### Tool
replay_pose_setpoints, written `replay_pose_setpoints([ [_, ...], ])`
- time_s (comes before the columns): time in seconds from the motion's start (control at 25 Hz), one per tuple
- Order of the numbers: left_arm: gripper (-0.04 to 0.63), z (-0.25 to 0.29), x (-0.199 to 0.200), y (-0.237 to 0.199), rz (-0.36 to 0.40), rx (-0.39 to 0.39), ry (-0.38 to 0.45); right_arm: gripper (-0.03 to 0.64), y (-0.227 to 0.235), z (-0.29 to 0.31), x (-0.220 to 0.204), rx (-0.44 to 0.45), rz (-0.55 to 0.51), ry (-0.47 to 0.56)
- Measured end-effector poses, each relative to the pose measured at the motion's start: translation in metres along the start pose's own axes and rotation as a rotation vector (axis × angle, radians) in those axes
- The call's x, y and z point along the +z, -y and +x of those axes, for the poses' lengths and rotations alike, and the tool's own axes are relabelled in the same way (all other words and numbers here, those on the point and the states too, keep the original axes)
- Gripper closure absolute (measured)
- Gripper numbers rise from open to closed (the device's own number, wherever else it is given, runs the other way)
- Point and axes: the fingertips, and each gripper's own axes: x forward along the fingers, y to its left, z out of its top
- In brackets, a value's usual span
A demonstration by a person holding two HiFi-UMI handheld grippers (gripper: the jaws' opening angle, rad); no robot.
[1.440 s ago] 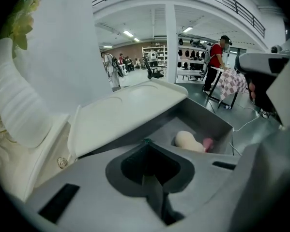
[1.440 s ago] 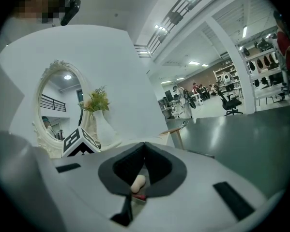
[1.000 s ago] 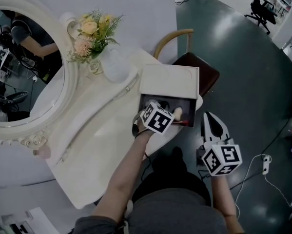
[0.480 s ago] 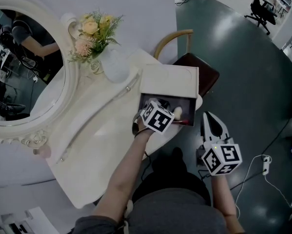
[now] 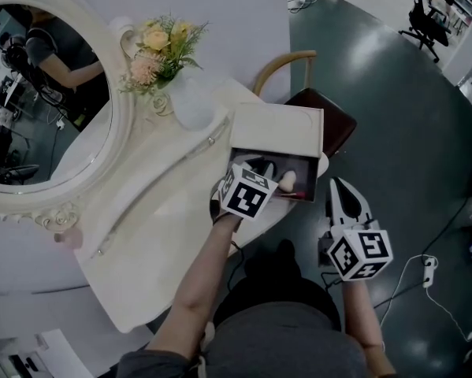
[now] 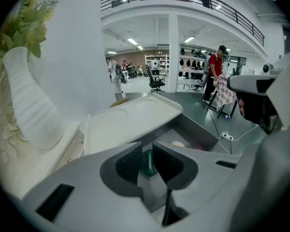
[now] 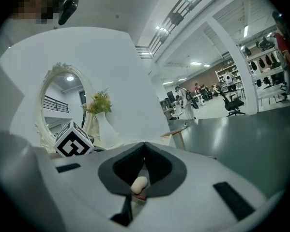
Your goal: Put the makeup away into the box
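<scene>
While the left gripper (image 5: 254, 168) is hanging over the open box (image 5: 302, 167) in the middle of the head view, its jaws are standing apart, and they have just been opening. In the left gripper view a small green makeup item (image 6: 147, 164) is showing in the gap between the two jaws. It is lying lower down inside the box, and the pads are not pressing on it.

The box is sitting at the right edge of the white dressing table (image 5: 157, 211), and its pale lid (image 5: 276, 129) is standing open behind the dark inside. Just right of the left gripper's marker cube (image 5: 246, 195), a beige sponge (image 5: 288, 181) is lying in the box, with a red piece (image 5: 300, 196) just beside it.

The right gripper (image 5: 336, 184) is hovering to the lower right of the box, over the grey floor (image 5: 393, 116), and it is pointing toward the top of the frame. Its jaws are meeting at the tips and are pinching nothing. In the right gripper view the beige sponge is only showing through the hollow behind the tips.

At the upper left a round mirror (image 5: 39, 109) is leaning behind the table. A white vase (image 5: 190, 105) with flowers (image 5: 161, 44) is standing at the top centre, near the lid. A chair (image 5: 318, 110) is showing behind the box.
</scene>
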Motion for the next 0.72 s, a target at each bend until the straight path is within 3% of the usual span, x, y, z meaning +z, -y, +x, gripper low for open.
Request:
replay_pose_setpoints([
  [0.72,0.583,-0.077,0.014,-0.027,-0.142,0.157,0.293,0.612,-0.02,-0.002,0.017,0.063,-0.062,0.027],
])
